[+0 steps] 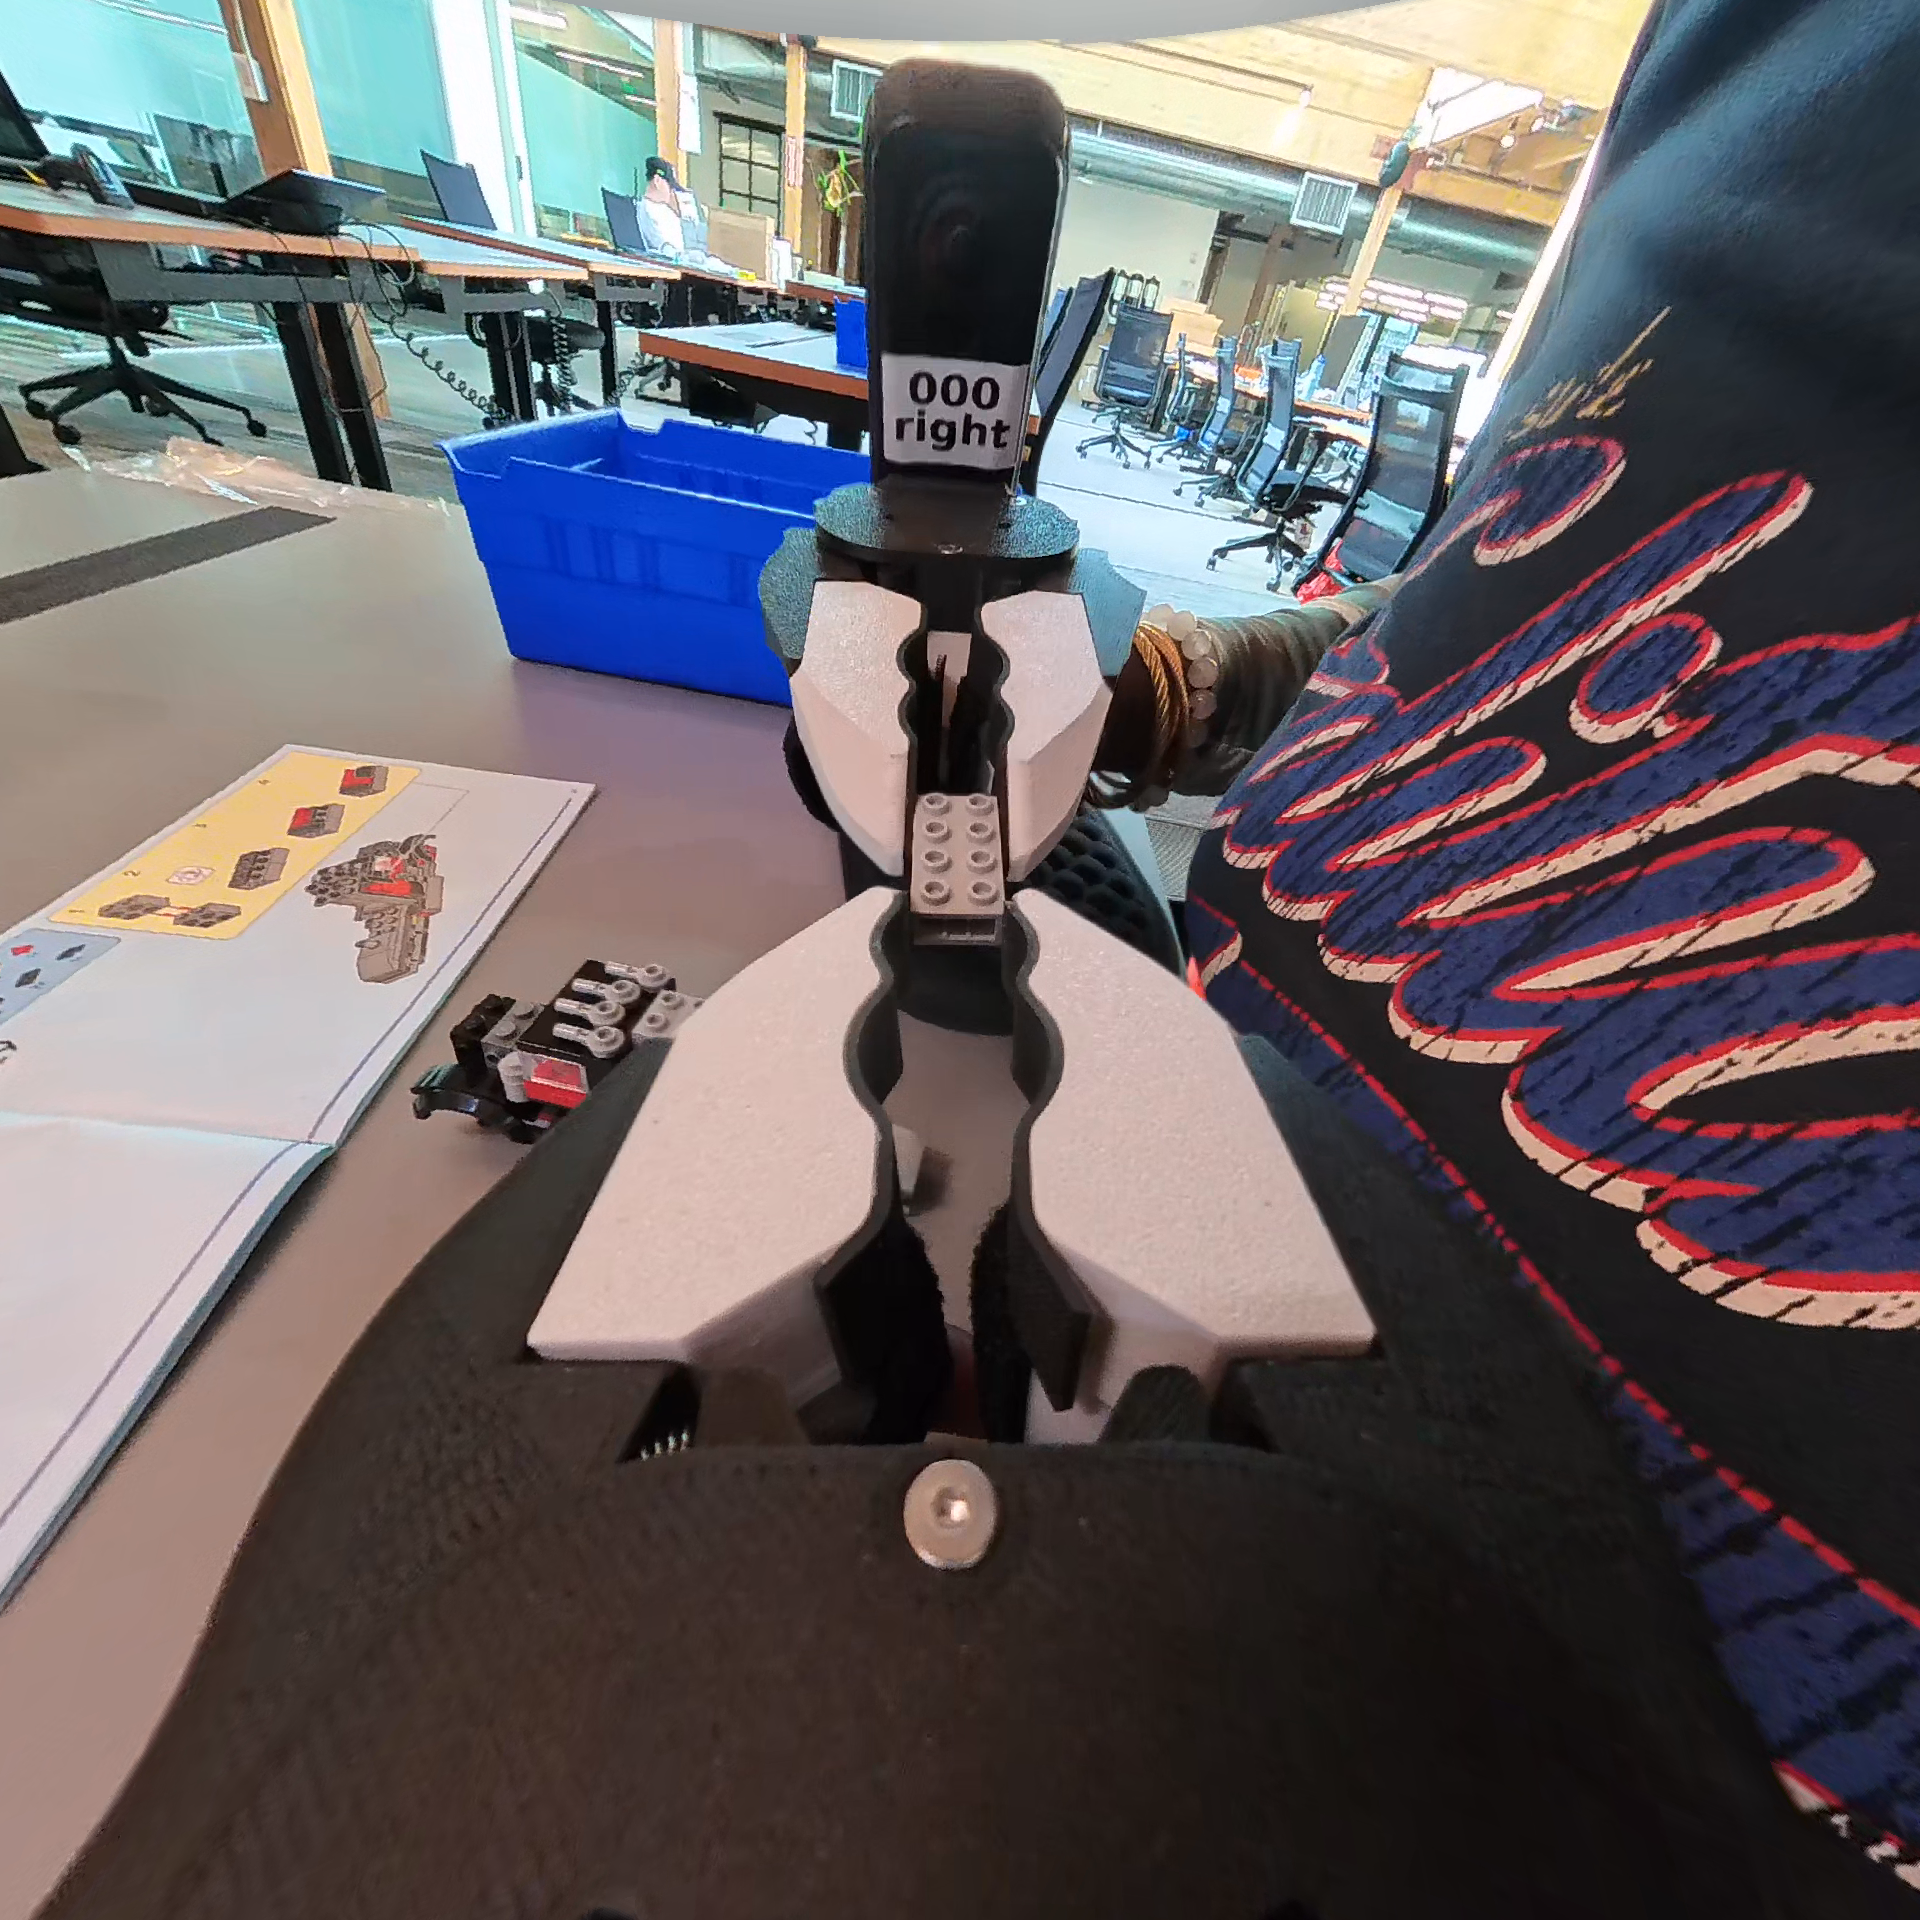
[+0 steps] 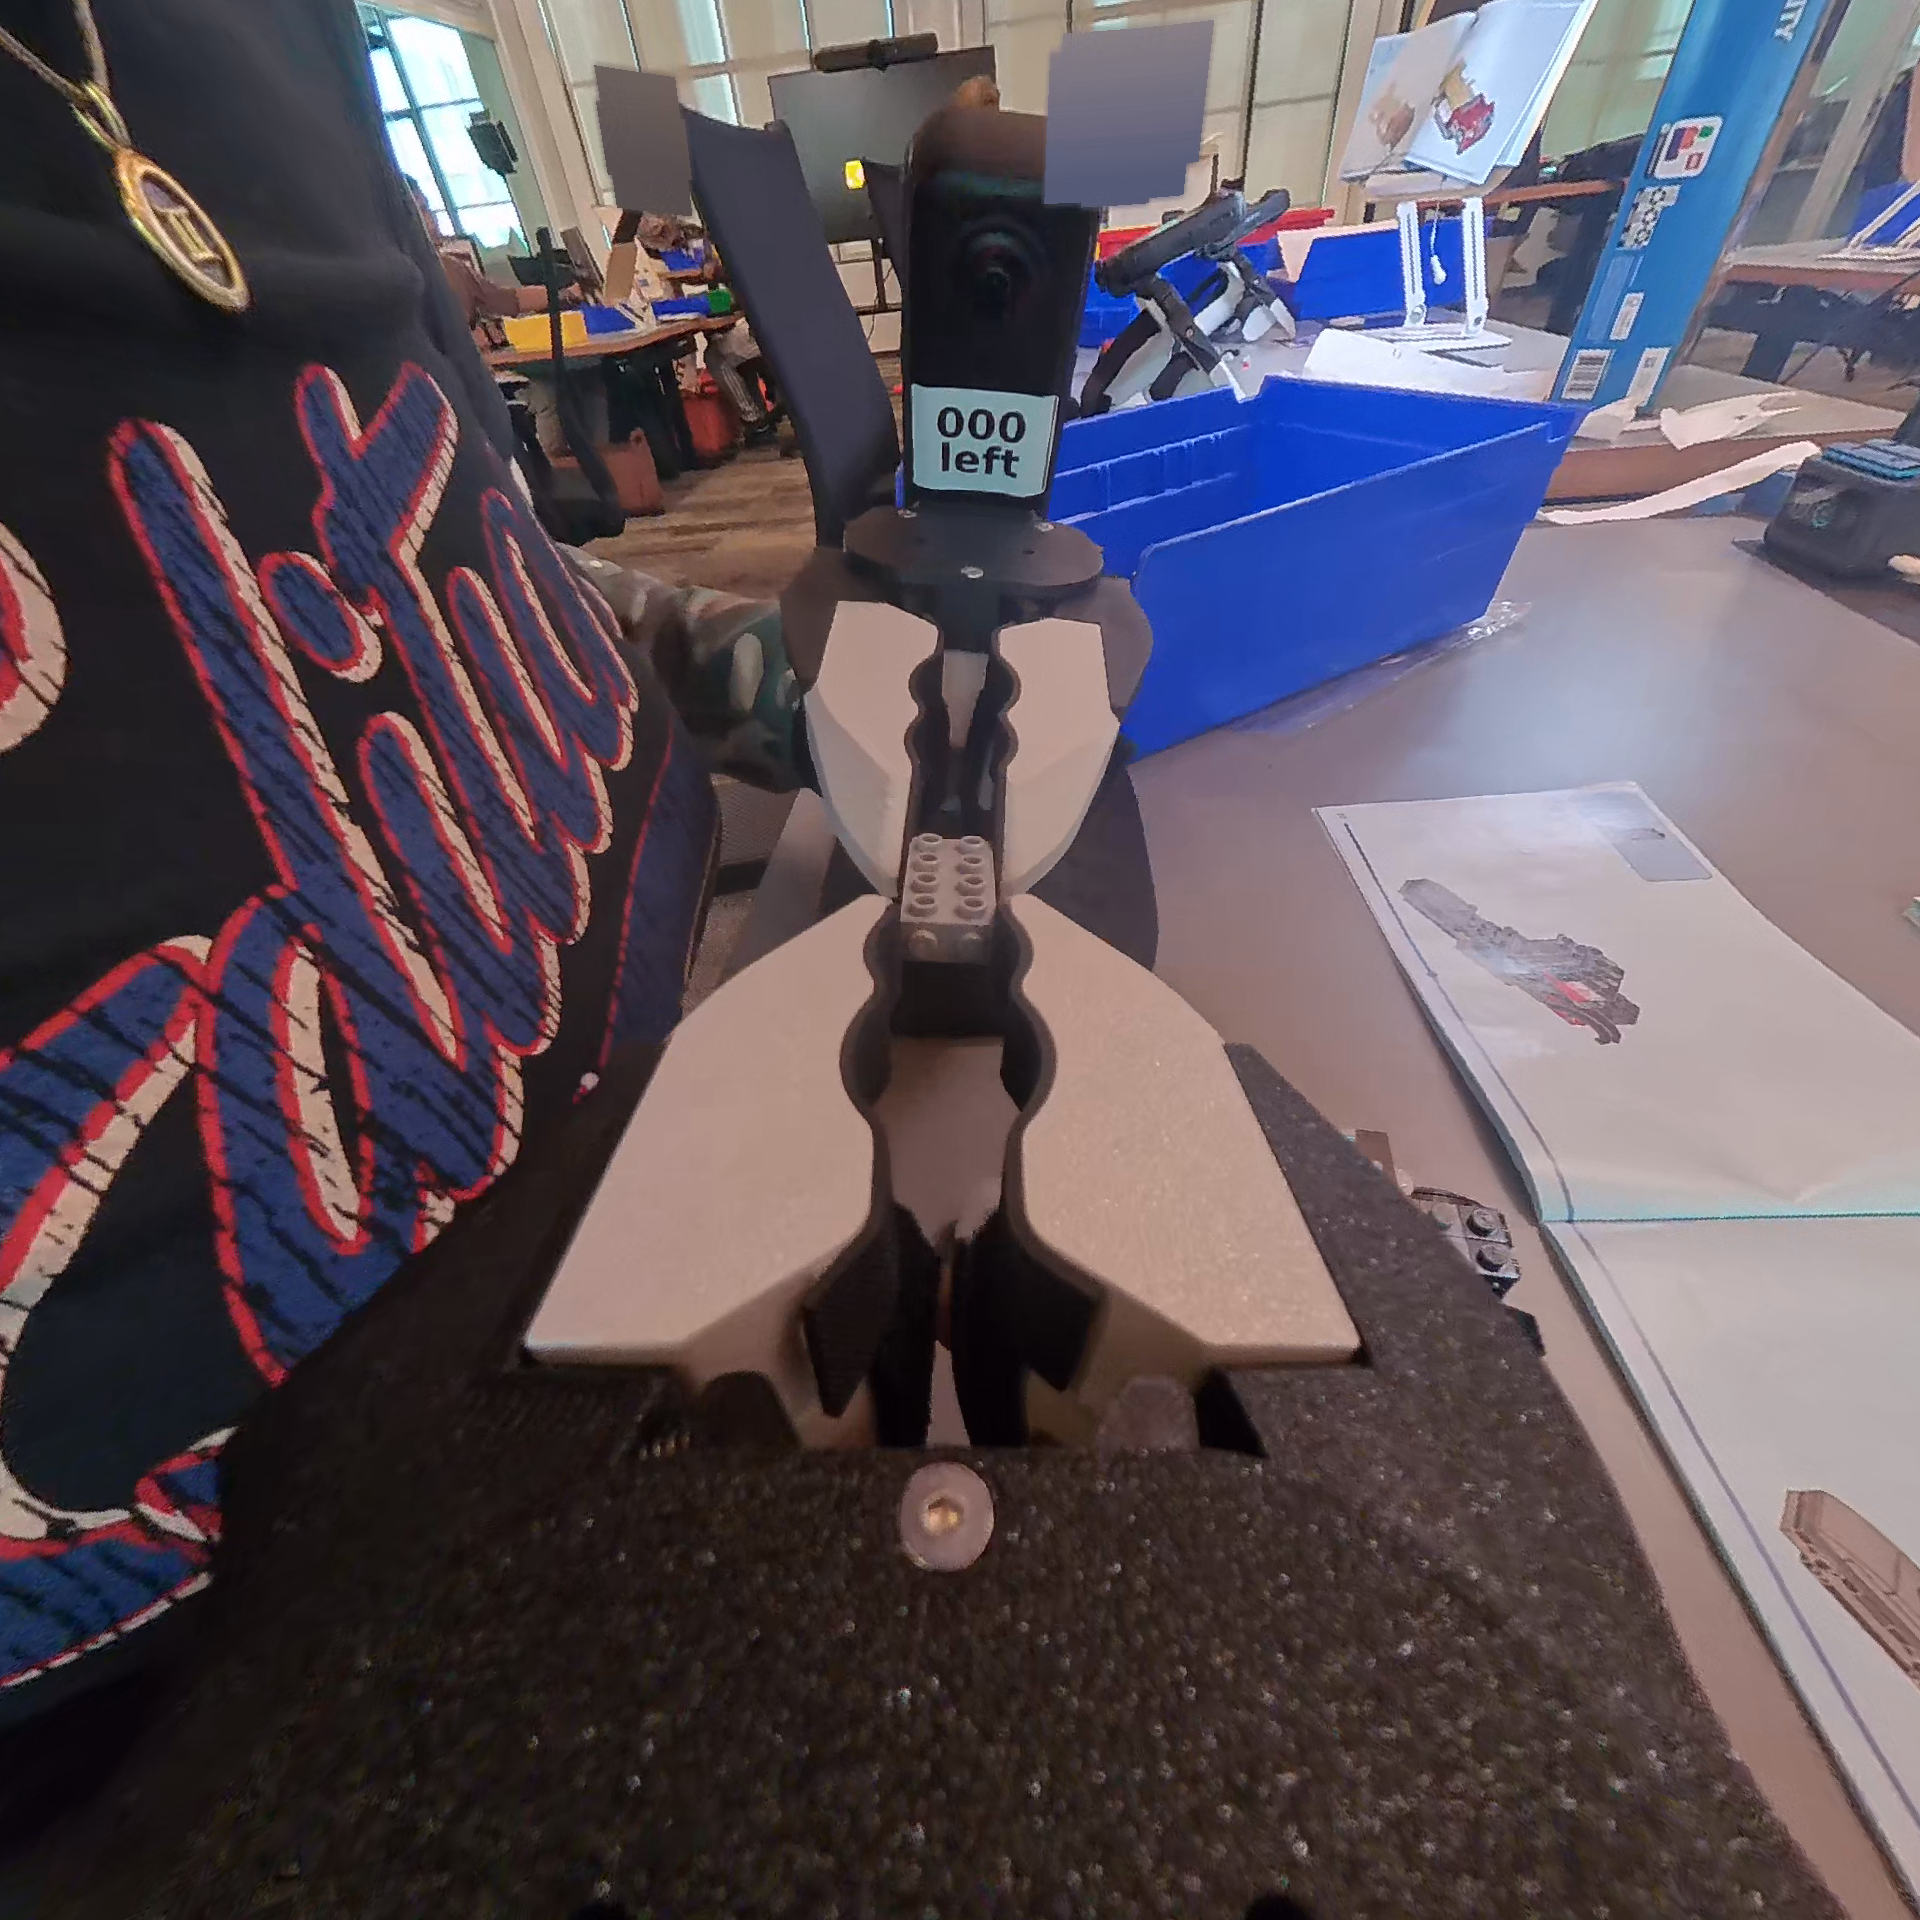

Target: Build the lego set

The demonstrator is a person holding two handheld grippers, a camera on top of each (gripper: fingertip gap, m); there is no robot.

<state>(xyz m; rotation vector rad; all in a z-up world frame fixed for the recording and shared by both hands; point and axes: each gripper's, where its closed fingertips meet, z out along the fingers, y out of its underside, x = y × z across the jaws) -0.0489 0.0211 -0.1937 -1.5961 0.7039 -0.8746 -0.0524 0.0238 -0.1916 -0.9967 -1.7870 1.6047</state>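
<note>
My two grippers face each other tip to tip above the table edge. Between them is a small grey studded plate point(image 1: 958, 847) with a black piece under it point(image 2: 948, 992). My left gripper point(image 1: 956, 914) is shut on the plate's near end in the left wrist view. My right gripper point(image 2: 948, 935) is shut on the end with the black piece. Each gripper also shows opposite in the other view: the right point(image 1: 956, 821), the left point(image 2: 951, 862). A partly built black, grey and red model point(image 1: 561, 1039) lies on the table, mostly hidden in the right wrist view point(image 2: 1481, 1242).
An open instruction booklet point(image 1: 260, 987) point(image 2: 1662, 1039) lies on the grey table beside the model. A blue bin point(image 1: 623, 561) point(image 2: 1330, 540) stands behind it. The person's dark printed shirt point(image 1: 1610, 935) point(image 2: 260, 727) is close beside both grippers. My two grippers' fingertips are within a few centimetres of each other.
</note>
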